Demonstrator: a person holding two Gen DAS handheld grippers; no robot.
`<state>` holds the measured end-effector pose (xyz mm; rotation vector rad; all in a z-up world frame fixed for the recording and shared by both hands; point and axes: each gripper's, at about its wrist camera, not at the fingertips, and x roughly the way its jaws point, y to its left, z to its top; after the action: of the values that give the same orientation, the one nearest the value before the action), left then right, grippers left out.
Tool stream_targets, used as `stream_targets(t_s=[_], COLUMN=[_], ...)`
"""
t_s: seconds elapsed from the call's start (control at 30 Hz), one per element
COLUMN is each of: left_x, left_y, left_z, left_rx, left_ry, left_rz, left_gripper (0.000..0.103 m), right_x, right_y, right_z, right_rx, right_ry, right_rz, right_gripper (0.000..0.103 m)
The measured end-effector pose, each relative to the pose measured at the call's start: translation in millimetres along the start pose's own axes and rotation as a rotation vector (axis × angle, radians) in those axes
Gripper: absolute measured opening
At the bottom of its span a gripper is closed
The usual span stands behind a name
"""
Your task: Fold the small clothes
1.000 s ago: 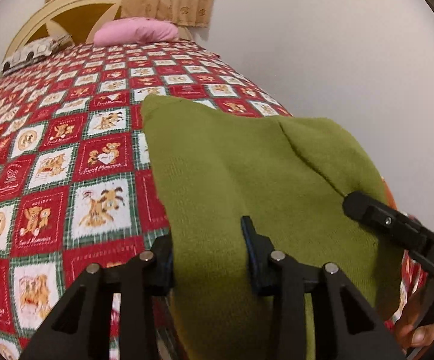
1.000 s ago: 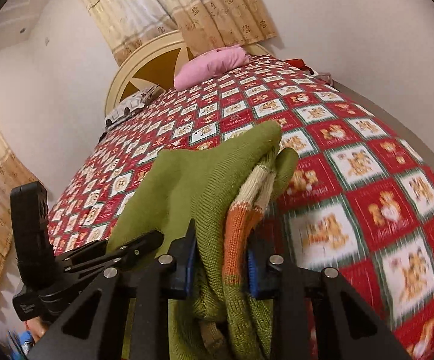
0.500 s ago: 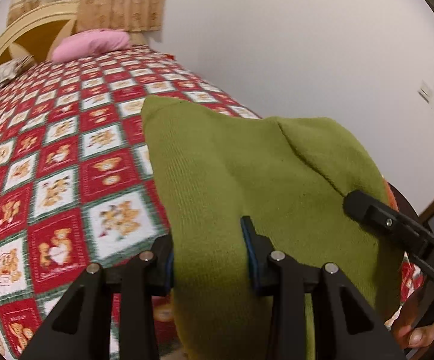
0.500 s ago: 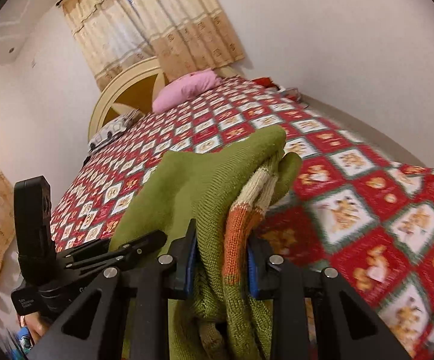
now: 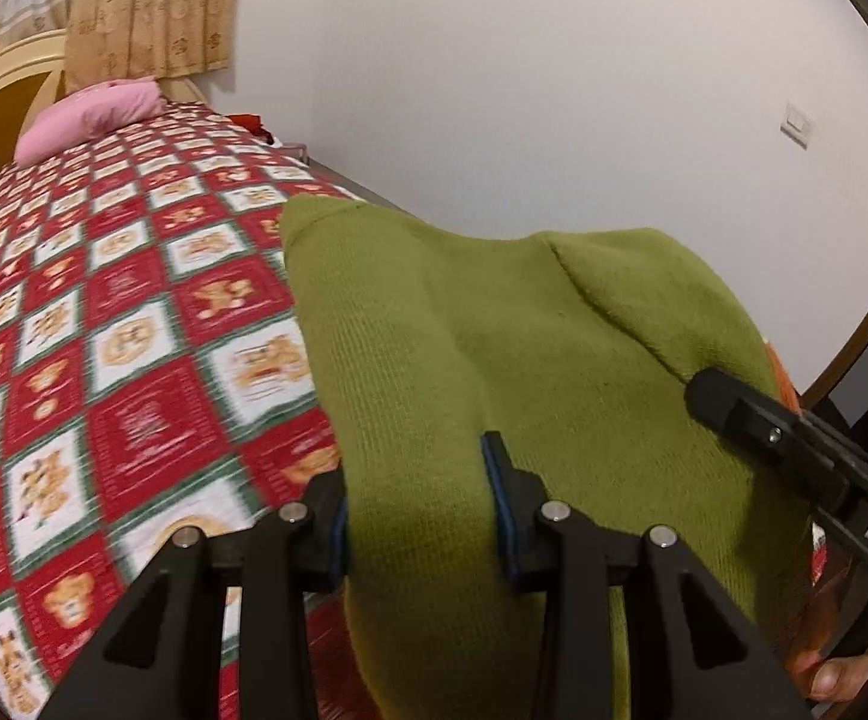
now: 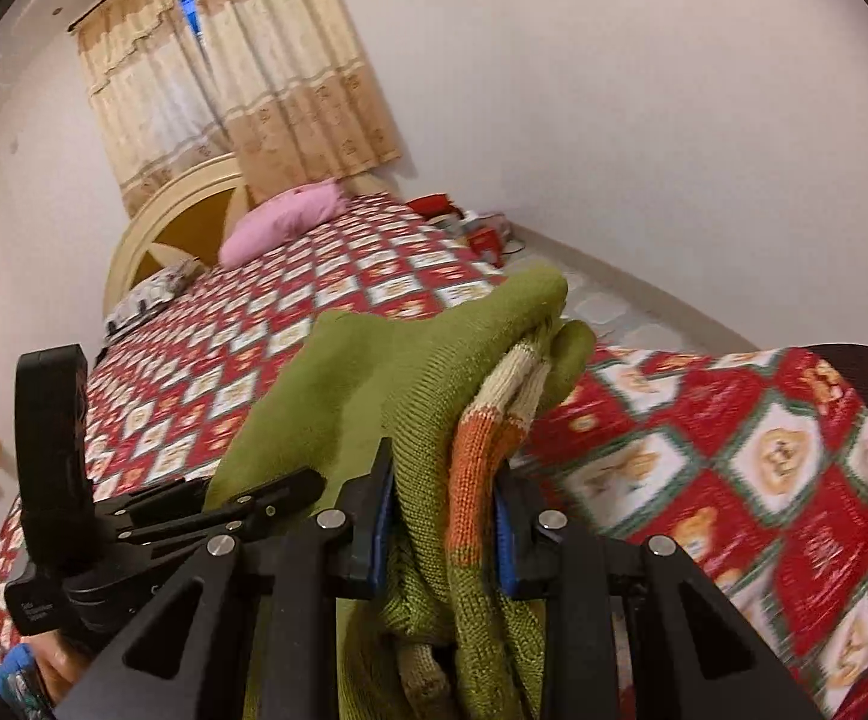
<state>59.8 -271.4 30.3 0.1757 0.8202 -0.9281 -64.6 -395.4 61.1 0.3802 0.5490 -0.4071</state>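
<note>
A small olive-green knitted sweater (image 5: 493,348) with orange and cream stripes (image 6: 475,450) is held up above the bed between both grippers. My left gripper (image 5: 419,480) is shut on its green edge. My right gripper (image 6: 442,504) is shut on a bunched, folded thickness of the same sweater (image 6: 410,360). The right gripper's body (image 5: 793,450) shows at the right of the left wrist view, and the left gripper's body (image 6: 104,510) shows at the left of the right wrist view. The sweater's lower part hangs out of sight below.
The bed with a red, white and green teddy-bear quilt (image 5: 104,330) lies below, also in the right wrist view (image 6: 733,468). A pink pillow (image 6: 284,222) lies by the cream headboard (image 6: 158,222). White wall (image 5: 553,90) to the right; red items (image 6: 469,228) on the floor.
Both grippers have lifted and swung right with the sweater still held. The bed now sits lower and further left in both views, and more wall shows.
</note>
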Motion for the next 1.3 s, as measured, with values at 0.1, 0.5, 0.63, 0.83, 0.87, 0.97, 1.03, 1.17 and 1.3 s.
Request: stream_targets(t_s=[0.1,0.5,0.63,0.83,0.87,0.97,1.03,1.17,1.3], left_x=[17.5,57.9,60.5,42.4,38.9,26.5,20.1,16.2,21.8], left_y=[-13.6,-22.4,-16.7,-6.9,-6.1,-4.9,-3.8,4.7,19.9], left_z=[4.8,6.4,5.6,1.4,0.2,-5.9,-12.9,-30.2,-52.9], left_rx=[0.024,0.051,0.037,0.031,0.031,0.034,0.024,-0.032,-0.16], left_ry=[0.001,0.06,0.071,0.067,0.065,0.071,0.071,0.081,0.126], left_rz=[0.019,0.069,0.081,0.078,0.075,0.054,0.027,-0.036,-0.132], left_gripper=[0.038,0.047,0.063,0.073,0.073,0.076,0.076,0.081,0.081], right_x=[10.6,61.4,61.2,32.5,25.3,5.4,2.6,1.9,2.5], right_y=[-17.5,-73.4,-78.7,-82.5,-81.2,-75.6,-71.2,-54.7,-42.9], right_z=[-1.5,-15.6,-17.9,-27.1,-28.9,-39.0,-46.3,-65.5,-76.7], right_rx=[0.008,0.116,0.143,0.178,0.173,0.151,0.131,0.042,-0.013], right_ry=[-0.01,0.104,0.116,0.108,0.1,0.106,0.14,0.184,0.2], right_rz=[-0.045,-0.111,-0.097,-0.051,-0.045,-0.024,-0.017,-0.055,-0.067], right_gripper=[0.028,0.029,0.037,0.053,0.059,0.066,0.066,0.066,0.066])
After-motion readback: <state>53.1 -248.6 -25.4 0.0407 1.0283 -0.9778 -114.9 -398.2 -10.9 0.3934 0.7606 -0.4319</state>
